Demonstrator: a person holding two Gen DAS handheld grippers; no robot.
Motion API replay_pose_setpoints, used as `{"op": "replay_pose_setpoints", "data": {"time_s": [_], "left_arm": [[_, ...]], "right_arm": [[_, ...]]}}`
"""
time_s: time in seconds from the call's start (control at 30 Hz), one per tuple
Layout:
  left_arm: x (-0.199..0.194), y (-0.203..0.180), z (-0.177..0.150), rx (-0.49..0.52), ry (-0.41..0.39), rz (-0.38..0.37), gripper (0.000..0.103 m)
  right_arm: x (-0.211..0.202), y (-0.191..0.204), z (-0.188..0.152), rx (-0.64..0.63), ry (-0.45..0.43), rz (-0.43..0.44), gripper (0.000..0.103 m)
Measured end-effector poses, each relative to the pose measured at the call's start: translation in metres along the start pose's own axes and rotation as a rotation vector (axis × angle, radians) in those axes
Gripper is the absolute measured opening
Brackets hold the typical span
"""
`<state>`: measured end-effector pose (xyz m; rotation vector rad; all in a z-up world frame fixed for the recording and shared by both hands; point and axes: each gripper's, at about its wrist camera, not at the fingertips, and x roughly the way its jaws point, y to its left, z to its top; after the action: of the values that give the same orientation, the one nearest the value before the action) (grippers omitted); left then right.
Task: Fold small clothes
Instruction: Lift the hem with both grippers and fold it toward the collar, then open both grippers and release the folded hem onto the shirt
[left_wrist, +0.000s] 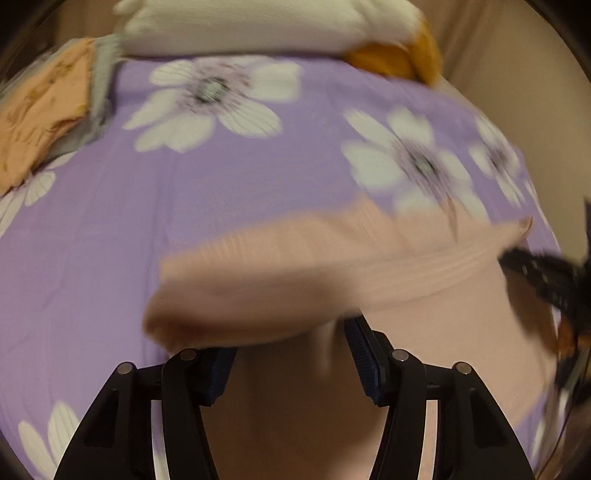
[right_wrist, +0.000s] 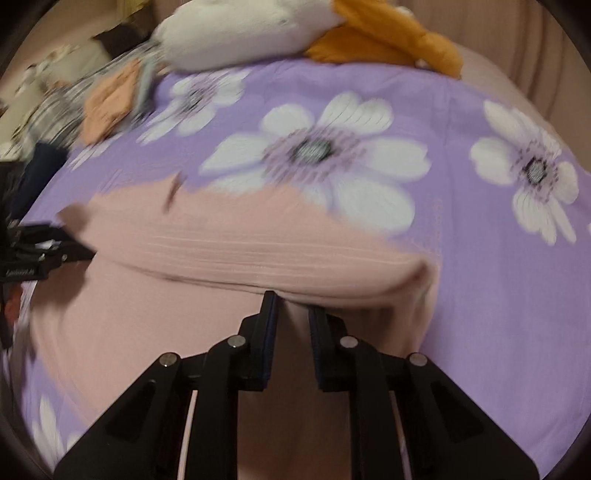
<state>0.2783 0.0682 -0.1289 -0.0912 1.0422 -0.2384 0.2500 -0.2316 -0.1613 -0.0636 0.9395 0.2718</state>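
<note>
A pink ribbed garment (left_wrist: 332, 258) lies blurred on the purple flowered bedsheet (left_wrist: 110, 240). The left gripper (left_wrist: 291, 343) stands at its near folded edge, fingers spread wide with cloth draped between them. The right gripper (left_wrist: 546, 280) meets the garment's right end. Beyond the garment lie orange folded clothes (left_wrist: 40, 114) and a white plush toy (left_wrist: 258, 26).

Both wrist cams low over the pink garment (left_wrist: 332, 266), facing the white pillow (left_wrist: 240, 26) at the bed's far edge. Shared: garment, pillow, purple floral sheet (right_wrist: 498, 295).
</note>
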Motion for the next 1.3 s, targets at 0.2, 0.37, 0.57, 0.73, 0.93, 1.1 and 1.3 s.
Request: {"op": "replay_pose_setpoints", "data": {"time_s": [0.2, 0.37, 0.57, 0.73, 0.93, 1.1, 1.3], "left_arm": [[-0.015, 0.013, 0.015, -0.099, -0.048, -0.038, 0.058], [-0.040, 0.006, -0.035, 0.000, -0.012, -0.066, 0.058], [-0.059, 0.001, -0.096, 0.076, -0.004, -0.076, 0.058], [-0.072, 0.016, -0.132, -0.009, 0.019, -0.091, 0.058], [-0.097, 0.041, -0.152, -0.161, -0.015, -0.149, 0.064], [-0.084, 0.053, -0.142, -0.269, -0.010, -0.245, 0.070], [-0.057, 0.056, -0.112, -0.349, 0.000, -0.386, 0.070]], "right_arm": [[-0.014, -0.023, 0.036, 0.157, -0.102, -0.002, 0.021], [-0.046, -0.022, -0.002, 0.107, -0.073, 0.042, 0.021], [-0.068, -0.023, -0.083, 0.082, 0.000, 0.045, 0.020], [-0.071, -0.033, -0.125, 0.143, 0.036, 0.014, 0.015], [-0.097, -0.028, -0.129, 0.204, -0.012, 0.053, 0.025], [-0.111, -0.006, -0.121, 0.211, -0.069, 0.140, 0.033], [-0.094, 0.021, -0.108, 0.213, -0.059, 0.218, 0.036]]}}
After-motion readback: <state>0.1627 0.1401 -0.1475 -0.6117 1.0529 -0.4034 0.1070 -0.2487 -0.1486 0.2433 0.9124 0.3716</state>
